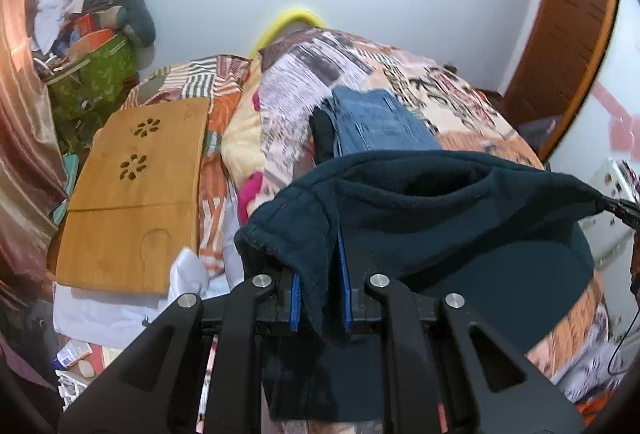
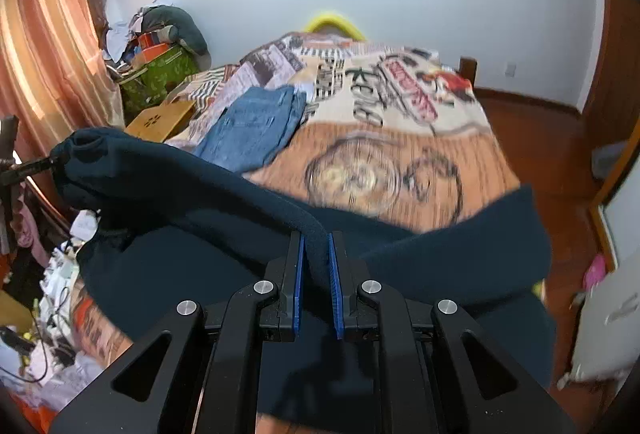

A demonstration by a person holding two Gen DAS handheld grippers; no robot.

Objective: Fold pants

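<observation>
Dark teal fleece pants (image 1: pixel 440 202) hang stretched between two grippers above a bed. The left gripper (image 1: pixel 322 298) and right gripper (image 2: pixel 317 274) each pinch a thick rolled edge, probably the waistband, between blue pads. The fabric looks soft, limp and fairly light, likely to sag in the middle, so holding the edge at both ends seems sensible. Behind lie folded blue jeans (image 2: pixel 256 126) on a patterned quilt (image 2: pixel 400 138), with a flat bamboo board (image 1: pixel 132 202) beside them.
</observation>
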